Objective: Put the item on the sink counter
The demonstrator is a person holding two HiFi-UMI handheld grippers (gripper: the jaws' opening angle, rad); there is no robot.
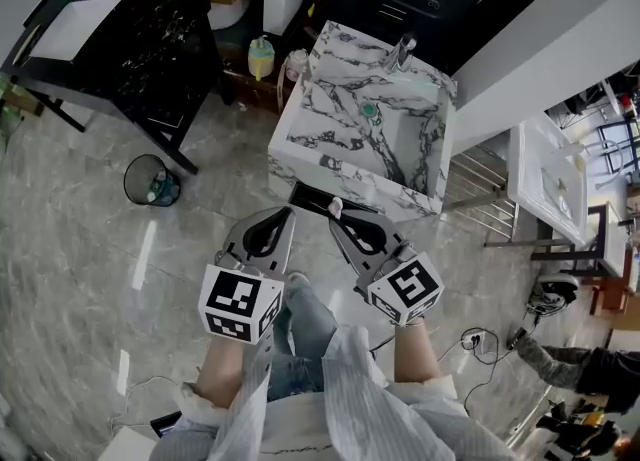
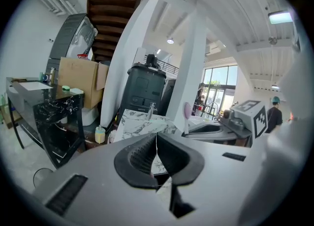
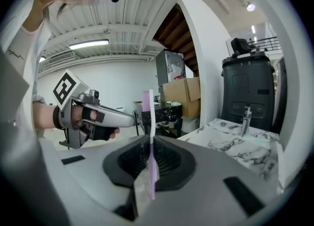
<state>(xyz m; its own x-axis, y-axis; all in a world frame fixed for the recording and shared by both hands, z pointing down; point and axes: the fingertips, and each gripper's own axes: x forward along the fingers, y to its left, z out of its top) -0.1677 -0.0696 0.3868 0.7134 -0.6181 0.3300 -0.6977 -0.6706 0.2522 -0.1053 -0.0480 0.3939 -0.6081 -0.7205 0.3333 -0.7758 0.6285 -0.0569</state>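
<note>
A pink and white toothbrush [image 3: 149, 117] stands upright between the pads of my right gripper [image 3: 150, 139], which is shut on its handle. In the head view the brush head [image 1: 335, 207] pokes up at that gripper's tip [image 1: 337, 217], just short of the front edge of the marble sink counter [image 1: 330, 164]. My left gripper [image 1: 287, 213] hangs beside it with its jaws together and nothing in them. From the left gripper view [image 2: 157, 136] the toothbrush [image 2: 187, 110] shows to the right, with the marble sink [image 2: 140, 122] beyond. A chrome faucet [image 1: 402, 50] stands at the sink's back.
A black marble-topped table [image 1: 150, 39] stands at the left with a wire waste bin [image 1: 152, 181] in front of it. A soap bottle [image 1: 261, 57] sits on a low shelf beside the sink. A white basin [image 1: 550, 179] and floor cables [image 1: 480, 341] lie to the right.
</note>
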